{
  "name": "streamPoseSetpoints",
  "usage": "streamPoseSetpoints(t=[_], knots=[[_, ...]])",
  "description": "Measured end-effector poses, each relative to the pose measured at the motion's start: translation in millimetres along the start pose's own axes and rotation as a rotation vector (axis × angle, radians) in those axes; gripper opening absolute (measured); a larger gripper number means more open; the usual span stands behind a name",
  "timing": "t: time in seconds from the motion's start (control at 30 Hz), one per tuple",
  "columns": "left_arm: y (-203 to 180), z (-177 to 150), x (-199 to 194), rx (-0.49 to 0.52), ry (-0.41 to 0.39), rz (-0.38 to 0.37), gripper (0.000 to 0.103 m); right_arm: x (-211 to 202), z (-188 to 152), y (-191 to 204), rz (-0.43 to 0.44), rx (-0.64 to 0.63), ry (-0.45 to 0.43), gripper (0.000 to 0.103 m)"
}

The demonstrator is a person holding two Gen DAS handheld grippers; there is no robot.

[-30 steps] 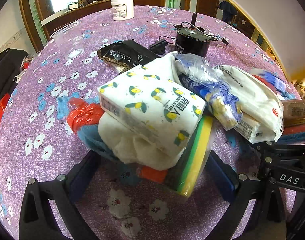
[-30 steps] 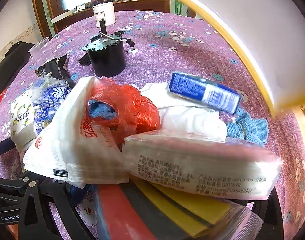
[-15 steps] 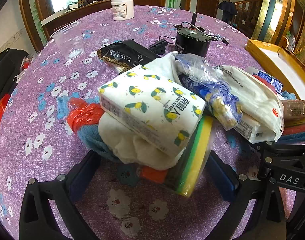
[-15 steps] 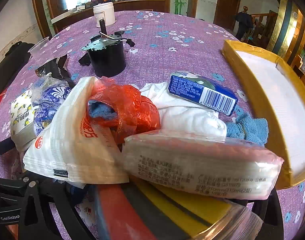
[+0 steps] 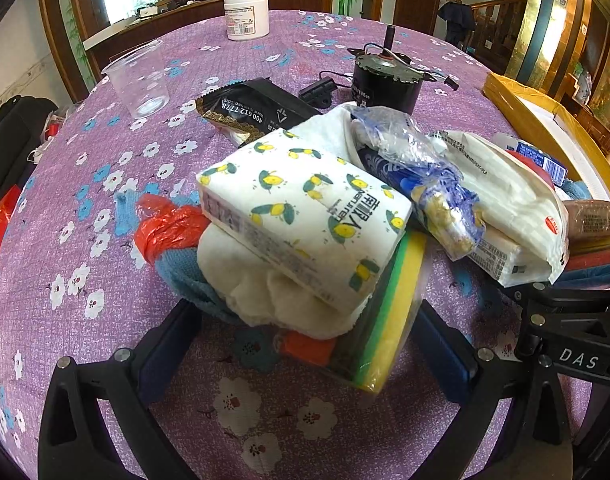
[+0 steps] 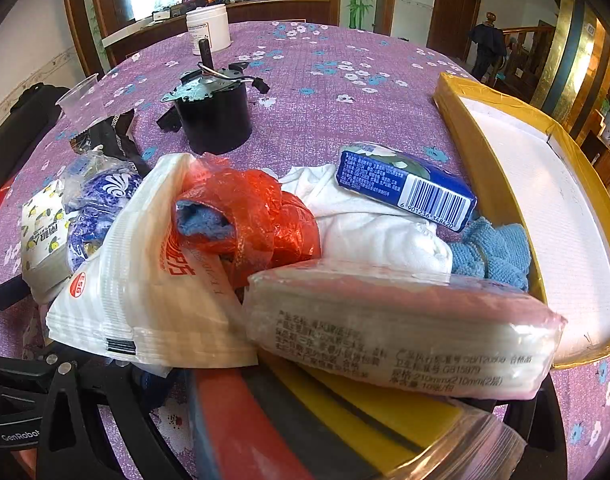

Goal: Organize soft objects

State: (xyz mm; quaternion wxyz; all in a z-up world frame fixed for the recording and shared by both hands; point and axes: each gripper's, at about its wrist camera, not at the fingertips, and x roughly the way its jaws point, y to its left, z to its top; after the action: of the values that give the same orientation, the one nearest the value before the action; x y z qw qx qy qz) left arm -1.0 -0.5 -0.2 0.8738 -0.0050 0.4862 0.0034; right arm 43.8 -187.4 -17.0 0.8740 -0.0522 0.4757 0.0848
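Observation:
A pile of soft things lies on the purple flowered tablecloth (image 5: 105, 152). In the left wrist view a lemon-print tissue pack (image 5: 305, 208) rests on a white cloth (image 5: 273, 300) and a bagged yellow-green sponge (image 5: 389, 320). My left gripper (image 5: 305, 344) is open, its jaws either side of this stack. In the right wrist view a pink tissue pack (image 6: 401, 332) lies on bagged sponges (image 6: 345, 420), with a red bag (image 6: 261, 220), a white packet (image 6: 145, 284), a blue tissue pack (image 6: 405, 184) and blue towel (image 6: 493, 252) behind. My right gripper (image 6: 325, 420) is open around the sponges; its fingertips are hidden.
A yellow-rimmed white tray (image 6: 545, 208) lies at the right. A black motor (image 6: 213, 116), a black snack bag (image 5: 253, 112), a clear cup (image 5: 139, 80) and a white jar (image 5: 247, 16) stand farther back. The right gripper's body (image 5: 577, 332) is at the left view's lower right.
A pale blurred shape that covered the right side of both views a second ago has gone, uncovering the tray. The grippers and the pile have not moved.

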Motion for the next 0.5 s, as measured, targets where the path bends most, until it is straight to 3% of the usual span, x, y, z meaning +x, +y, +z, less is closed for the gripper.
streamPoseSetpoints(t=[0.3,0.5], knots=[[0,-1,-1,0.005,0.001,0.009,0.103,0,0,0,0.0,0.0,0.0,0.102],[-8,-5,-11,0.058,-0.053,0.107,0.103,0,0,0,0.025,-0.039,0.009,0.102]])
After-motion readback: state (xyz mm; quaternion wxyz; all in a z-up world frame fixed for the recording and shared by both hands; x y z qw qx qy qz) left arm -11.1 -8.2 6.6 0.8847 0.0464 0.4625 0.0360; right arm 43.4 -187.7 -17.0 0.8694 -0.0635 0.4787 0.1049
